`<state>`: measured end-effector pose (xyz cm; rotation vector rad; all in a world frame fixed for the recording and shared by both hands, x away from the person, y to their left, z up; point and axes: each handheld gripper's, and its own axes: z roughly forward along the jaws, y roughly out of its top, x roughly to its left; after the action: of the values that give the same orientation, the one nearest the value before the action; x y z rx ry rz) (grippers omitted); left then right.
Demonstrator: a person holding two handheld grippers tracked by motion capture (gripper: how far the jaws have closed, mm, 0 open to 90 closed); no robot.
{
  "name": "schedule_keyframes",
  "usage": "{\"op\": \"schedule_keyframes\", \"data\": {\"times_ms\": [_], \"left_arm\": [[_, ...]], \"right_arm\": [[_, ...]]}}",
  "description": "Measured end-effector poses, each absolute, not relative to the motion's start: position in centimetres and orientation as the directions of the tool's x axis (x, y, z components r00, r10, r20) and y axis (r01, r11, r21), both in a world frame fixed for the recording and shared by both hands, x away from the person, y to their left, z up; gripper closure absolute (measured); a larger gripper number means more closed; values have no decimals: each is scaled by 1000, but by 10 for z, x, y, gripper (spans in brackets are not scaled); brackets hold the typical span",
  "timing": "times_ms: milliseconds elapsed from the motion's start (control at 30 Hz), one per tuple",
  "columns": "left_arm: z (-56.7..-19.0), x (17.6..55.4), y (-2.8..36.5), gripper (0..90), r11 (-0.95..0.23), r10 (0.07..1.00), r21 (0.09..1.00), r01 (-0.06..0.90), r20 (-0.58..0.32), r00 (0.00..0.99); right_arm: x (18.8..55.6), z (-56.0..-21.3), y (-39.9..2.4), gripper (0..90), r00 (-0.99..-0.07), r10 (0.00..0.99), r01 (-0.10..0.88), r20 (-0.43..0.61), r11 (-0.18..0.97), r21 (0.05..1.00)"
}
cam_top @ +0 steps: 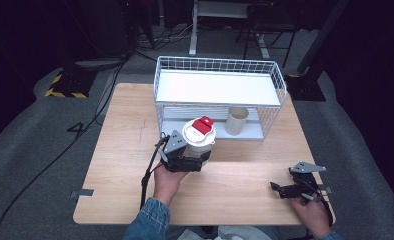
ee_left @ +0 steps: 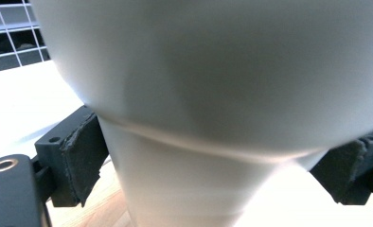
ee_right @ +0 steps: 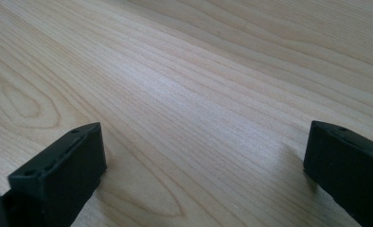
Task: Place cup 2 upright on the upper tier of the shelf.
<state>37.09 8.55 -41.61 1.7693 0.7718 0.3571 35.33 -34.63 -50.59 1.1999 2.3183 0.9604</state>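
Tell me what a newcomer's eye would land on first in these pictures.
First, the white cup with a red-tabbed lid, gripped around its body by the left claw just in front of the white wire shelf rack at the table's far side. Next, the beige paper cup standing on the rack's lower shelf. The right claw rests open on the bare wooden table near its right front corner.
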Motion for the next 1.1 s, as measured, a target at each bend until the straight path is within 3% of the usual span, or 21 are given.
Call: {"op": "schedule_keyframes", "data": {"times_ms": [1100], "left_arm": [[-324,395,102,104,-152,637,940,306,-144,757]], "right_arm": [[353,-506,-346,0,-572,821,576,-6,406,709]]}}
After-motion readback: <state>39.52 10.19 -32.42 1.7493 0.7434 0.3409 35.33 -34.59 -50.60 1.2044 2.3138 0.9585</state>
